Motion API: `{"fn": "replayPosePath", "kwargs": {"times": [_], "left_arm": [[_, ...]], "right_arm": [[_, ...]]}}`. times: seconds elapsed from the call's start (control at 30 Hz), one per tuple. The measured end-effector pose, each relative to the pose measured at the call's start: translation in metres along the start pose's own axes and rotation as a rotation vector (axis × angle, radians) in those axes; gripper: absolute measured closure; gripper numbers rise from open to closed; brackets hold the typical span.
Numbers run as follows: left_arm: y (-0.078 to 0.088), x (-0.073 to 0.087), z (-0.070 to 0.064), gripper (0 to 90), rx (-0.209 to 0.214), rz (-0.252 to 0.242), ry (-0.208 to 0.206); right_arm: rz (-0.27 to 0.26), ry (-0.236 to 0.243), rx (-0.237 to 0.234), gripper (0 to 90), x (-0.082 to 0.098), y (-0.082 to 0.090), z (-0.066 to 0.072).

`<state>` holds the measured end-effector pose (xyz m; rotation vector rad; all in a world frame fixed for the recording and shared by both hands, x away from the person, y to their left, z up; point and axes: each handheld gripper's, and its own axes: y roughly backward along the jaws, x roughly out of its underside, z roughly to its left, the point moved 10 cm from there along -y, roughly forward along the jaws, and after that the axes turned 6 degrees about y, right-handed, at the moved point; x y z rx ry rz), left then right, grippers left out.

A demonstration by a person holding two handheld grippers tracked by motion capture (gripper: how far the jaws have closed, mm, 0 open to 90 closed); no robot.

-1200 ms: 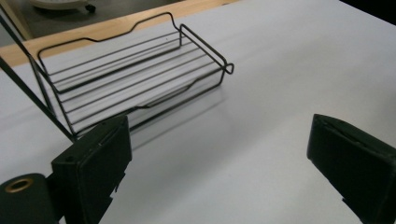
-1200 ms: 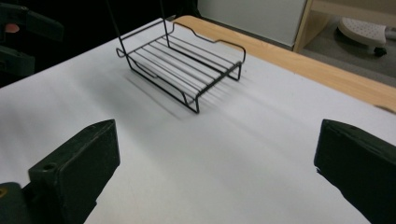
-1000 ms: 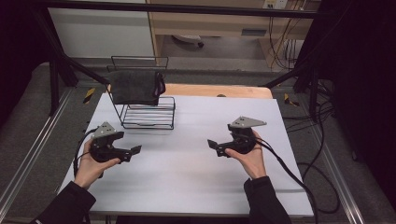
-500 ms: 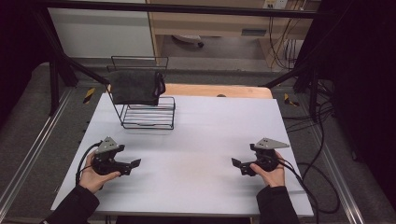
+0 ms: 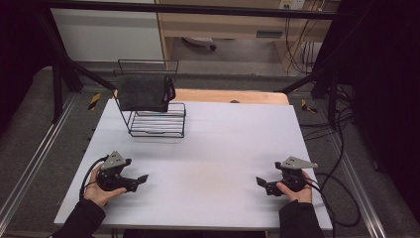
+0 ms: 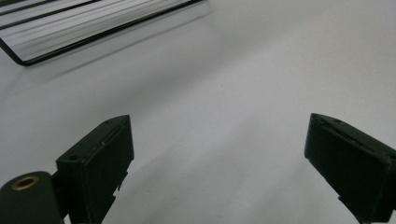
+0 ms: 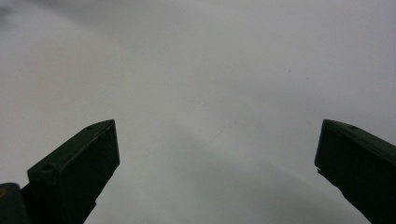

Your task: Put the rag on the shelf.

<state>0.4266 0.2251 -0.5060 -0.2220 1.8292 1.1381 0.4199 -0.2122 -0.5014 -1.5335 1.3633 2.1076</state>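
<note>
**Both tools idle, cloth already on the rack**

Tools first: the left tool (image 5: 141, 179) rests low at about 8 o'clock on the table, the right tool (image 5: 261, 182) at about 4 o'clock, each held in a hand and pointing inward toward the other. Both have their jaws wide apart and grip nothing; each gripper view looks along spread black jaws onto bare white surface.

Largest in the scene, the white table (image 5: 223, 148) carries little. At about 11 o'clock stands a black wire rack (image 5: 157, 121), well apart from both tools, with a dark cloth (image 5: 143, 92) draped over its upper rail and hanging down the front. In the left gripper view the rack's base wires (image 6: 93, 23) run across the top left corner.

Judging by this, the hanging looks done: the cloth sits on the rack and the tools rest near the person's edge. Little seems left.

How the cloth lies behind the rail is hidden, and its folds are too dark to read.
</note>
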Motion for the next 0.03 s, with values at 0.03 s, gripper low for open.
{"fn": "replayPosePath", "kwargs": {"times": [0.03], "left_arm": [[-0.0002, 0.0003, 0.0004, 8.2, -0.002, 0.001, -0.001]], "right_arm": [[-0.001, 0.003, 0.001, 0.7, 0.0001, 0.0005, -0.0002]]}}
